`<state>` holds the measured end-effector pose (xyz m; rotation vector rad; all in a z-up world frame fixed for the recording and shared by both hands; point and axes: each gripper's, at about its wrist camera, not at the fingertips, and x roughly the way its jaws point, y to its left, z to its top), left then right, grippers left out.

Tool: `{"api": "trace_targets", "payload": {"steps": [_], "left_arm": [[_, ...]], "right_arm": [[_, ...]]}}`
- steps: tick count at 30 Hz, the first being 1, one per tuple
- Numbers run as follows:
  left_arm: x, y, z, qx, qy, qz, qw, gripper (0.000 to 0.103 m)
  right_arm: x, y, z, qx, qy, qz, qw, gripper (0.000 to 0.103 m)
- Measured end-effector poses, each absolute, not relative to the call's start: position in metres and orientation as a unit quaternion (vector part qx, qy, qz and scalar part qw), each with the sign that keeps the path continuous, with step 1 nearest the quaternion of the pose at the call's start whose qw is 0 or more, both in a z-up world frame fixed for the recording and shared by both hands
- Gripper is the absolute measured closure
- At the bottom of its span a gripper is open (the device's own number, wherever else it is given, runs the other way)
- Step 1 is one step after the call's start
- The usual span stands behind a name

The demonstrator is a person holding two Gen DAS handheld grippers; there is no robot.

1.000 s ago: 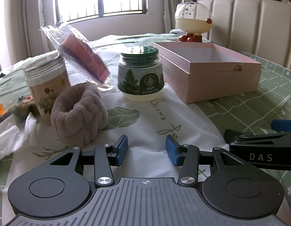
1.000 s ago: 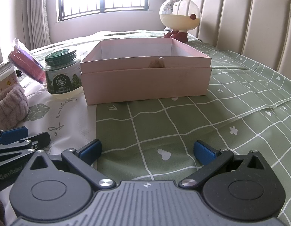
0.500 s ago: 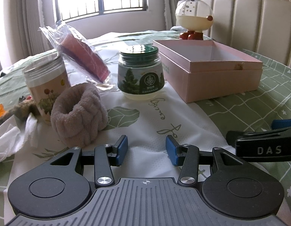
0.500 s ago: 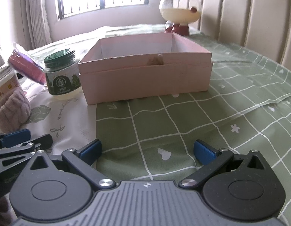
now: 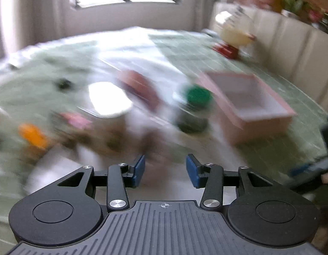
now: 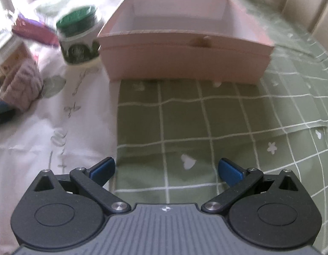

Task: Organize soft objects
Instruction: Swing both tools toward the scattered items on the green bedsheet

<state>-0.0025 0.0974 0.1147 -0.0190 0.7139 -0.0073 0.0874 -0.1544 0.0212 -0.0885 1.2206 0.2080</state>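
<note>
Checked green cloth (image 6: pixel 206 127) — rectangular pink box (image 6: pixel 185 61)

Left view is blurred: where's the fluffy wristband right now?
In the right wrist view, the wristband sits at far left on the white cloth, below the floral jar, left of the green-lidded jar.

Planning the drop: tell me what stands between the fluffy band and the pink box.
The green-lidded jar stands between the band and the box, beside the box's left end. The box is open-topped and looks empty.
</note>
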Motion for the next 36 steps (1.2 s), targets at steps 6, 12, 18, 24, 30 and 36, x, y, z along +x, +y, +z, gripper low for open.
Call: {"api": "trace_targets", "payload": {"steps": [6, 12, 18, 24, 30, 36], "left_arm": [[0.009, 0.236, 0.133, -0.101, 0.387, 0.107, 0.911, 0.057], [0.007, 0.294, 0.092, -0.161, 0.466, 0.036, 0.869, 0.057], [-0.025, 0.317, 0.093, -0.236, 0.416, 0.095, 0.873, 0.057], [0.015, 0.352, 0.102, -0.141, 0.412, 0.04, 0.899, 0.057], [0.078, 0.358, 0.074, 0.016, 0.497, -0.044, 0.866, 0.057], [0.094, 0.377, 0.062, -0.03, 0.484, -0.06, 0.873, 0.058]], "right_arm": [[0.095, -0.125, 0.048, -0.11, 0.559, 0.093, 0.816, 0.009], [0.068, -0.062, 0.097, -0.134, 0.465, 0.201, 0.852, 0.009], [0.048, 0.026, 0.101, -0.161, 0.428, 0.345, 0.82, 0.009], [0.043, 0.114, 0.113, -0.17, 0.386, 0.402, 0.813, 0.011], [0.013, 0.132, 0.101, -0.201, 0.347, 0.414, 0.817, 0.013], [0.016, 0.137, 0.086, -0.183, 0.346, 0.404, 0.826, 0.013]]}}
